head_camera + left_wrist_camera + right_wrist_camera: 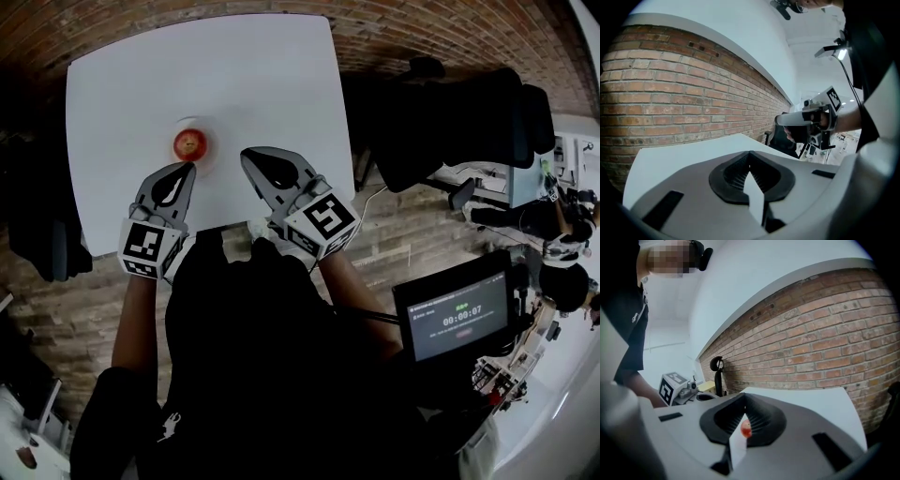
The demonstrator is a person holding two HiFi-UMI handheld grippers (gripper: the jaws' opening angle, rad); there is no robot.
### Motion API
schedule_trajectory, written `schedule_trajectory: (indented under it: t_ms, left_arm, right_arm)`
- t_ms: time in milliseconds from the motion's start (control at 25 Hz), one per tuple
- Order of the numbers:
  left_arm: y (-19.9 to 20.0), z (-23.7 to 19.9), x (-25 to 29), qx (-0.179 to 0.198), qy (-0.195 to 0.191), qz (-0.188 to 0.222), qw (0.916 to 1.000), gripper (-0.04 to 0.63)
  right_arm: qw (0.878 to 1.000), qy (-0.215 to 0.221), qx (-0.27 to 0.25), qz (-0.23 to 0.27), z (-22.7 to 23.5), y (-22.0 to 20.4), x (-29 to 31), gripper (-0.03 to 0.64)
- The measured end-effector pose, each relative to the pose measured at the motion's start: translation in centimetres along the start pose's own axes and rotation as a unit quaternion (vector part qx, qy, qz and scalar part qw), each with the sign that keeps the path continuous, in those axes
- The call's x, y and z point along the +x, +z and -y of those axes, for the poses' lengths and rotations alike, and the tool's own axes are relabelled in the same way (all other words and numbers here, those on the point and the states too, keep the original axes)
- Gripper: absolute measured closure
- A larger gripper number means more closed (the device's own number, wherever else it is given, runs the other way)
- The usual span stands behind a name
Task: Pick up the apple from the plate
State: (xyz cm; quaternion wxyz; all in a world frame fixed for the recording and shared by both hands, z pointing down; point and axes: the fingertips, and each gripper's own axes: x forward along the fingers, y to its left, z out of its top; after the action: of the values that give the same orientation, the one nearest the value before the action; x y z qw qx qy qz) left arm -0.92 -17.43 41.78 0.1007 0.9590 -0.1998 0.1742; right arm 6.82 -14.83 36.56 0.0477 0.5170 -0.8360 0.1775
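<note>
A red apple (190, 143) sits on a small white plate (210, 128) on the white table (244, 66), toward its near side. My left gripper (190, 167) is shut and empty, its tip just short of the apple on the near side. My right gripper (246, 153) is also shut and empty, to the right of the plate and apart from it. In the right gripper view the apple (746, 428) shows through the slot below the closed tips (744, 396), some way ahead. The left gripper view shows its closed jaw tips (750, 152) over bare table, with no apple in sight.
The table's near edge (216, 230) runs just behind both grippers. A black office chair (469, 117) stands to the right of the table, and a dark monitor (455, 314) is at lower right. The floor around is brick (403, 234).
</note>
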Motion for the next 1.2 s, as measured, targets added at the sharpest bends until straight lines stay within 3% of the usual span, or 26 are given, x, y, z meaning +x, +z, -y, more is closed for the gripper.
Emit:
schedule_trajectory:
  t_ms: [720,960,1200]
  left_arm:
    - [-5.8,-3.9,0.8,-0.018,0.003,-0.031,0.9993,0.591]
    - [-7.3,-4.9,1.2,-0.004,0.022,-0.037,0.9991,0.589]
    - [-8.7,-4.8,1.8,0.012,0.01,-0.049,0.9987,0.589]
  right_arm:
    - [0.999,0.01,0.003,-0.047,-0.7,-4.3,4.3,0.615]
    - [0.998,0.012,-0.003,-0.06,-0.7,-5.6,5.2,0.614]
    - [0.998,0.015,0.001,-0.067,-0.9,-6.7,6.1,0.614]
